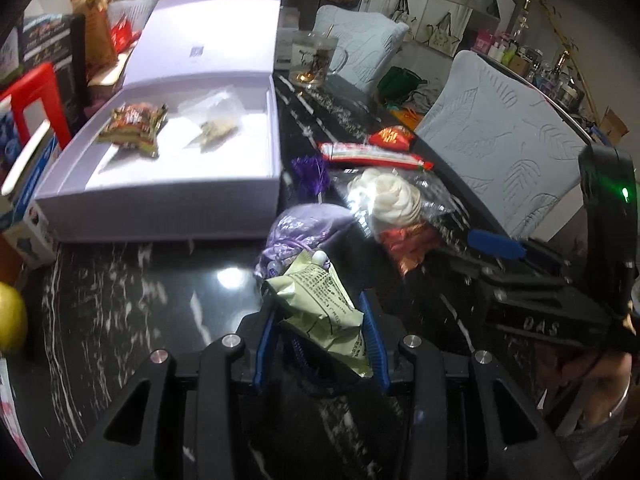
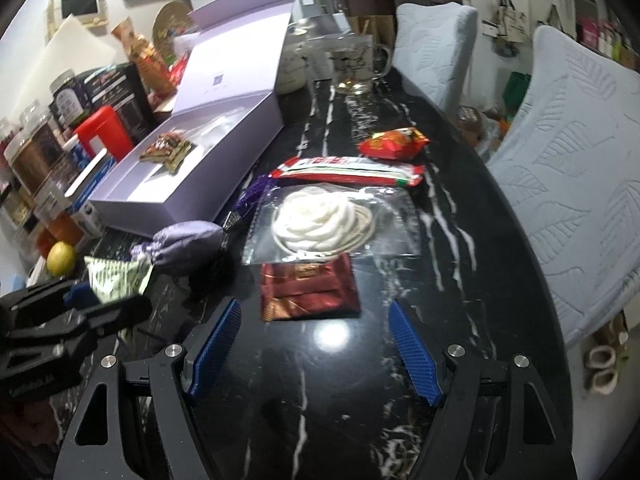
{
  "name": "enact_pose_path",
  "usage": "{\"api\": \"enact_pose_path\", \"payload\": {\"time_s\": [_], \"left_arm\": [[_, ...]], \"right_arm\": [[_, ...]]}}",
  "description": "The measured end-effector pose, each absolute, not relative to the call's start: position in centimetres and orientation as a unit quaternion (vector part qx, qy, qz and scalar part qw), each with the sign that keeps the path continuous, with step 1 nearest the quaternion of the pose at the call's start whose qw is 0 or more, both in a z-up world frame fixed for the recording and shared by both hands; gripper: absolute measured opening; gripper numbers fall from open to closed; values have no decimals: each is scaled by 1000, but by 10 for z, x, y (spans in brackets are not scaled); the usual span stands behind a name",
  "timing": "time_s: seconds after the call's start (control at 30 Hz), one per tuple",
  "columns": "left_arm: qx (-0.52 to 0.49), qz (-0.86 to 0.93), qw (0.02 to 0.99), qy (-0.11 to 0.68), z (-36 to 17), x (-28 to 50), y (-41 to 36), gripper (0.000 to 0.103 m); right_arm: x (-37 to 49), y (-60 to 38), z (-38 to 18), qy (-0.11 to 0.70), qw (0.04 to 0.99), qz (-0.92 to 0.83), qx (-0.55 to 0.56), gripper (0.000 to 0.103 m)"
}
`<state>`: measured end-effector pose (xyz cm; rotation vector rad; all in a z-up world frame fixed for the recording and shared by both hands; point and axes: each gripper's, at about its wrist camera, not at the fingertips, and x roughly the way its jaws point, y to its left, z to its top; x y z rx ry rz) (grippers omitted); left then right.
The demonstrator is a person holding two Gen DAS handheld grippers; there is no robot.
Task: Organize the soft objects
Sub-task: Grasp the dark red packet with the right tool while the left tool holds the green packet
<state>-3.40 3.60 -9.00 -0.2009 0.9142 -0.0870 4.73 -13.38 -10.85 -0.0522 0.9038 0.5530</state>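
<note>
My left gripper point(image 1: 318, 312) is shut on a pale green printed packet point(image 1: 324, 308), held above the black marble table; it also shows in the right wrist view point(image 2: 118, 280). A lavender drawstring pouch point(image 2: 188, 246) lies just beyond it. My right gripper point(image 2: 314, 340) is open and empty, close in front of a dark red foil packet point(image 2: 308, 286). Behind that lie a clear bag with a white rose-shaped item point(image 2: 324, 220), a long red and white packet point(image 2: 352, 170) and a red snack packet point(image 2: 394, 144). The open lavender box point(image 1: 168, 200) holds a snack packet point(image 1: 134, 124) and a clear bag point(image 1: 216, 128).
A glass mug point(image 2: 358, 66) stands at the table's far end. Two padded chairs point(image 2: 572, 184) line the right edge. Jars, boxes and a red container point(image 2: 104, 132) crowd the left side, with a lemon point(image 2: 62, 258) near them. A purple tassel point(image 1: 308, 172) lies beside the box.
</note>
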Motion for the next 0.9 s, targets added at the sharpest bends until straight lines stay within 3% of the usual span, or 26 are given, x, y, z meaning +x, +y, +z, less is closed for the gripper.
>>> {"api": "enact_pose_path", "payload": {"time_s": [0.27, 0.5, 0.7, 0.9], "left_arm": [[-109, -23, 869, 482, -115, -39, 51, 38], [-110, -17, 876, 470, -113, -46, 55, 39], [-80, -1, 909, 408, -97, -62, 54, 39], [-97, -19, 901, 422, -103, -57, 58, 39]], "right_arm": [[44, -120, -116, 445, 852, 273, -36, 77], [41, -123, -116, 449, 853, 264, -33, 77], [38, -123, -118, 451, 852, 263, -34, 77], [39, -121, -120, 453, 850, 265, -33, 77]]}}
